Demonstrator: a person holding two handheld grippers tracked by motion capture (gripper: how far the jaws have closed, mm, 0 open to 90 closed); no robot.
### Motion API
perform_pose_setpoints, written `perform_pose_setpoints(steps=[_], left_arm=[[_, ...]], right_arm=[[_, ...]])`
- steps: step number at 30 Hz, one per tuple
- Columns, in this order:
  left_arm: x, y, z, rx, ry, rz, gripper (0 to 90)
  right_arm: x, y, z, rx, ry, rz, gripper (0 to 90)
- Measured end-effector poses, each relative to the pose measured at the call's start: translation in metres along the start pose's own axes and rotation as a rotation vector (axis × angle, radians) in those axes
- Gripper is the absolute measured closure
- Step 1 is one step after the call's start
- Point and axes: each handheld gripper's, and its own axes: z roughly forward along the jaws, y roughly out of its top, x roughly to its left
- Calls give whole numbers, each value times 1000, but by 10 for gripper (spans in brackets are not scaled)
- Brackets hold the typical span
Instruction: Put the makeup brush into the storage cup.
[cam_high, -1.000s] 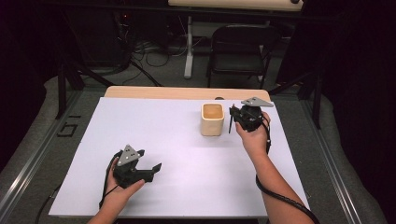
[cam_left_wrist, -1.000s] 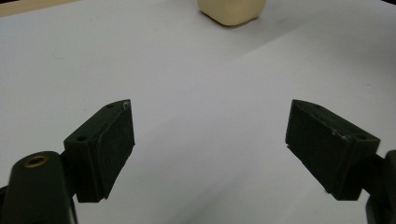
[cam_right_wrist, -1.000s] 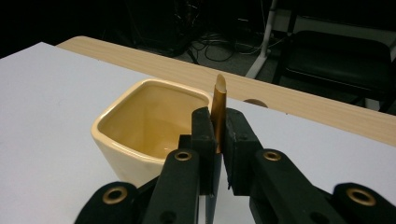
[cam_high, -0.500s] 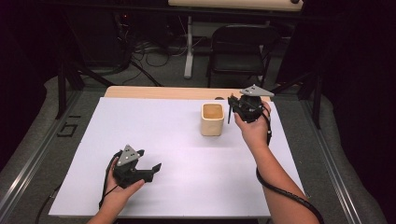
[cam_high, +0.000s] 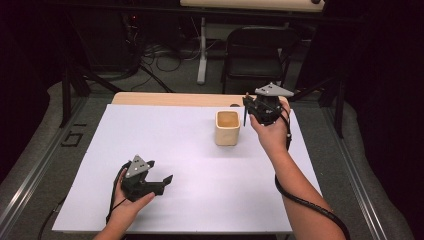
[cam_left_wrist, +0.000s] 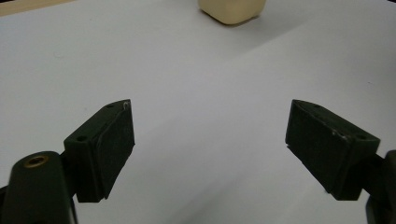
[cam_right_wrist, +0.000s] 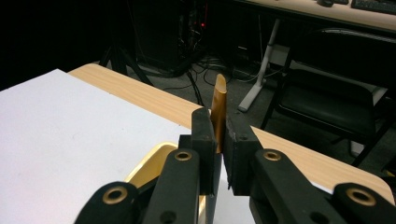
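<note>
A cream square cup (cam_high: 227, 128) stands on the white sheet (cam_high: 190, 165) right of the middle; its base shows in the left gripper view (cam_left_wrist: 232, 9) and its rim in the right gripper view (cam_right_wrist: 148, 164). My right gripper (cam_high: 248, 106) hangs in the air just right of the cup and above it, shut on a thin flat tan stick (cam_right_wrist: 218, 108) that pokes out past the jaws (cam_right_wrist: 220, 135). Near the front left, my left gripper (cam_high: 162, 177) rests low over the sheet, its jaws wide apart with nothing between them (cam_left_wrist: 210, 140).
The white sheet covers most of a wooden table whose bare far edge (cam_high: 165, 99) shows behind it. A black folding chair (cam_high: 252, 55), a desk leg and cables stand on the floor beyond the table. A cable trails from the right gripper along the forearm.
The right hand has lifted its gripper and the stick upward beside the cup. The left hand and the cup have stayed where they were.
</note>
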Motion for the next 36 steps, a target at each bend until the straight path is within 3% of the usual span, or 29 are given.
perform_pose_setpoints(steps=[9, 24, 36], left_arm=[[0, 0, 0, 2, -2, 2, 159], [2, 0, -2, 0, -2, 0, 160], [2, 0, -1, 3, 0, 2, 160]], right_arm=[[6, 9, 0, -25, 10, -6, 840], [21, 14, 12, -14, 44, -7, 840], [21, 10, 15, -13, 47, 6, 840]])
